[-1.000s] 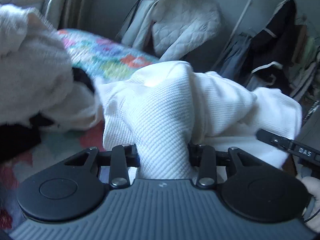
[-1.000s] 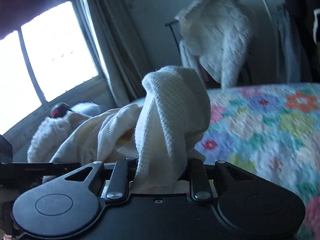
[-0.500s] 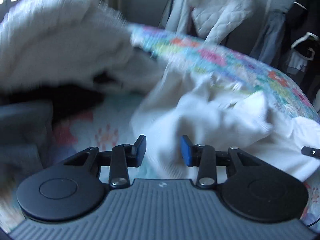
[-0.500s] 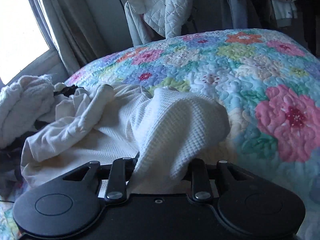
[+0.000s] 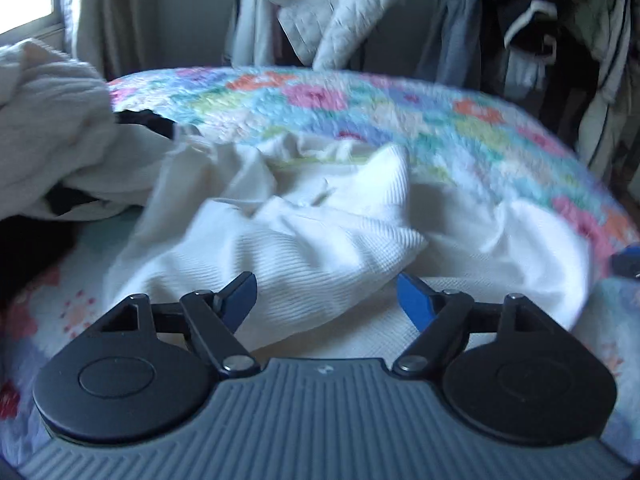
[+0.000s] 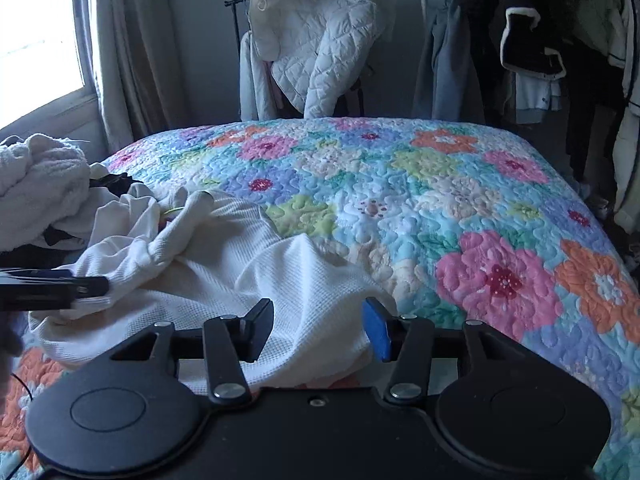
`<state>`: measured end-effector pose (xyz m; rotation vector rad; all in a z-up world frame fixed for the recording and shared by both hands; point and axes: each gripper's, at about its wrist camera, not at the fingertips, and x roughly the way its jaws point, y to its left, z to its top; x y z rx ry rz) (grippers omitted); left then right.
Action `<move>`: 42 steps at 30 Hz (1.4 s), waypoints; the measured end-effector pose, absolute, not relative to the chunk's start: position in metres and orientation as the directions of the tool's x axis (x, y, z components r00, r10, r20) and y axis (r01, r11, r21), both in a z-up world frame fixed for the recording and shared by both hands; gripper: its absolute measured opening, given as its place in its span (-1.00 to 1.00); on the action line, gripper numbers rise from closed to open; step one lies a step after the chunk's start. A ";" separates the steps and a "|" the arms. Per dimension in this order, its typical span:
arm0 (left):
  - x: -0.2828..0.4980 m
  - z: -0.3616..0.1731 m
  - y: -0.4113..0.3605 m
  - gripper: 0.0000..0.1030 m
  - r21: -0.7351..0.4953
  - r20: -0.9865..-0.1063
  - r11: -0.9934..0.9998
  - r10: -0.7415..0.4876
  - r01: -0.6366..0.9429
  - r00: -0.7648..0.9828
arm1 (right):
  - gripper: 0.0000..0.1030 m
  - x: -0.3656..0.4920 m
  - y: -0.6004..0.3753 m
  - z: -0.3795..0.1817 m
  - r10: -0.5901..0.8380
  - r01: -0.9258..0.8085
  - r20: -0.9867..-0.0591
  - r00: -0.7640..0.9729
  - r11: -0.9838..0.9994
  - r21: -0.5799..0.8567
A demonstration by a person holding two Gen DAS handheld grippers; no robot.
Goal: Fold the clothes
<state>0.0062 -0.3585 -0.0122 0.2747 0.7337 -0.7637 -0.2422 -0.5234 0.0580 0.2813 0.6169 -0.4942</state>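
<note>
A cream waffle-knit garment (image 5: 320,240) lies crumpled on the floral quilt (image 5: 360,112); it also shows in the right wrist view (image 6: 248,280). My left gripper (image 5: 326,294) is open, its blue-padded fingers apart just above the near edge of the garment, holding nothing. My right gripper (image 6: 320,324) is open too, its fingers standing over the garment's right corner. The left gripper's fingertips (image 6: 80,284) show at the left edge of the right wrist view, by the garment's left side.
A heap of white fluffy laundry (image 6: 40,184) with dark items under it lies at the left of the bed. A white quilted jacket (image 6: 316,40) hangs on a rack behind the bed. Dark clothes (image 6: 540,40) hang at the right. Quilt (image 6: 440,200) stretches to the right.
Both grippers held the garment up a second ago. The left let go first, then the right; the garment now lies on the quilt and both grippers stand open.
</note>
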 end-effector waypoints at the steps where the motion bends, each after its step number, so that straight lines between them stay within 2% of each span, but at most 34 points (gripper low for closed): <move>1: 0.011 -0.020 -0.371 0.50 -0.003 -0.713 0.712 -0.494 0.703 0.497 | 0.26 -0.245 -0.523 0.060 -0.331 0.500 -0.613 0.718 0.858 0.122; 3: 0.023 -0.031 -0.383 0.45 -0.001 -0.742 0.719 -0.467 0.695 0.481 | 0.32 -0.250 -0.523 0.062 -0.267 0.452 -0.616 0.742 0.877 0.165; 4: 0.028 -0.036 -0.385 0.30 -0.014 -0.757 0.722 -0.460 0.691 0.465 | 0.32 -0.251 -0.523 0.062 -0.227 0.423 -0.624 0.748 0.887 0.185; 5: 0.034 -0.038 -0.384 -0.15 -0.039 -0.771 0.734 -0.453 0.678 0.447 | 0.32 -0.251 -0.520 0.061 -0.193 0.405 -0.641 0.743 0.892 0.200; 6: 0.034 -0.036 -0.377 -0.39 -0.075 -0.764 0.745 -0.471 0.663 0.442 | 0.32 -0.253 -0.516 0.060 -0.162 0.392 -0.659 0.734 0.894 0.217; 9: 0.029 -0.024 -0.350 -0.86 -0.152 -0.712 0.755 -0.531 0.638 0.459 | 0.32 -0.272 -0.498 0.055 -0.062 0.331 -0.662 0.747 0.898 0.290; 13: 0.021 -0.004 -0.302 -0.88 -0.214 -0.643 0.779 -0.567 0.589 0.515 | 0.32 -0.285 -0.494 0.054 -0.038 0.307 -0.633 0.773 0.896 0.321; 16: 0.020 0.007 -0.264 -0.88 -0.311 -0.603 0.788 -0.596 0.531 0.531 | 0.33 -0.280 -0.496 0.063 -0.111 0.328 -0.603 0.790 0.907 0.263; 21: 0.010 0.010 -0.218 -0.88 -0.329 -0.588 0.810 -0.578 0.486 0.566 | 0.35 -0.240 -0.508 0.079 -0.057 0.246 -0.532 0.845 0.924 0.292; 23: 0.007 0.003 -0.198 -0.89 -0.377 -0.590 0.810 -0.584 0.449 0.558 | 0.41 -0.218 -0.510 0.082 -0.023 0.205 -0.519 0.854 0.932 0.297; 24: 0.007 -0.001 -0.187 -0.90 -0.410 -0.591 0.807 -0.590 0.425 0.550 | 0.43 -0.204 -0.509 0.080 -0.006 0.188 -0.523 0.852 0.936 0.296; 26: 0.005 -0.013 -0.164 -0.91 -0.491 -0.590 0.793 -0.607 0.360 0.532 | 0.59 -0.175 -0.511 0.071 0.048 0.150 -0.544 0.838 0.938 0.314; 28: 0.005 -0.024 -0.147 -0.91 -0.531 -0.595 0.786 -0.613 0.318 0.521 | 0.63 -0.146 -0.511 0.056 0.064 0.145 -0.581 0.812 0.941 0.306; 31: 0.005 -0.030 -0.138 -0.95 -0.499 -0.617 0.812 -0.579 0.305 0.533 | 0.63 -0.103 -0.517 0.026 0.049 0.182 -0.647 0.761 0.941 0.286; 34: 0.009 -0.026 -0.132 -0.95 -0.494 -0.615 0.814 -0.575 0.306 0.539 | 0.63 -0.068 -0.524 -0.004 0.071 0.234 -0.688 0.723 0.911 0.340; 36: 0.010 -0.020 -0.131 -0.93 -0.489 -0.606 0.810 -0.582 0.323 0.543 | 0.16 -0.062 -0.528 -0.013 0.129 0.223 -0.642 0.755 0.871 0.438; 37: 0.009 -0.015 -0.132 -0.93 -0.474 -0.606 0.815 -0.576 0.332 0.549 | -0.19 -0.063 -0.527 -0.012 0.149 0.212 -0.611 0.777 0.853 0.477; 38: 0.008 -0.010 -0.133 -0.93 -0.443 -0.606 0.828 -0.559 0.343 0.566 | -0.47 -0.067 -0.525 -0.007 0.167 0.186 -0.574 0.802 0.843 0.505; 40: 0.008 0.001 -0.133 -0.93 -0.389 -0.603 0.849 -0.528 0.358 0.598 | -0.53 -0.080 -0.517 0.008 0.202 0.117 -0.487 0.850 0.828 0.548; 42: 0.009 0.013 -0.130 -0.91 -0.400 -0.586 0.835 -0.550 0.378 0.596 | -0.56 -0.090 -0.500 0.023 0.270 0.028 -0.414 0.870 0.809 0.587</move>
